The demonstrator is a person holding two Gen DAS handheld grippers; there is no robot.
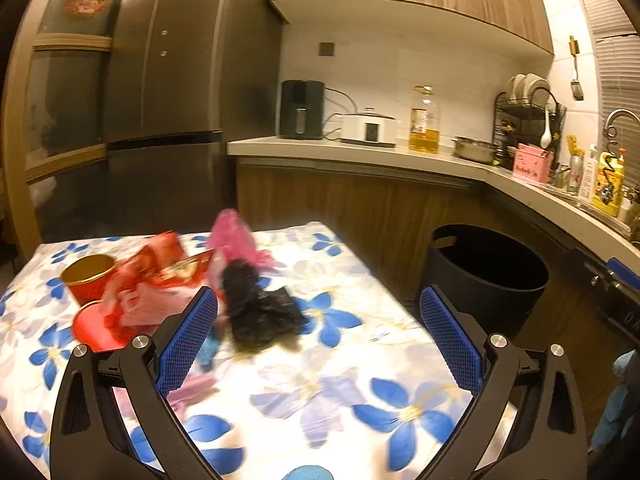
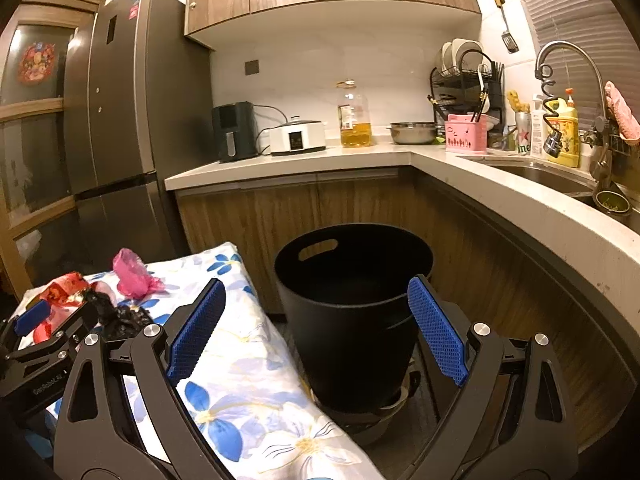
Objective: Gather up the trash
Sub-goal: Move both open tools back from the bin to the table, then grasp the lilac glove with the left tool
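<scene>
Floral cloth covering the bench is looking soft, faintly sheened. Black bag is showing crinkled, glossy plastic; pink bag the same thin film. Black bin is appearing matt, smooth plastic. Gripper pads are showing blue, dimpled rubbery texture. Cabinets are showing wood grain.

So the count: two red cups on the table, one upright and one lying on its side, one red wrapper, one pink bag, one crumpled black bag, one black bin on the floor. On the counter just one oil bottle, one air fryer, one white cooker, one steel bowl
</scene>
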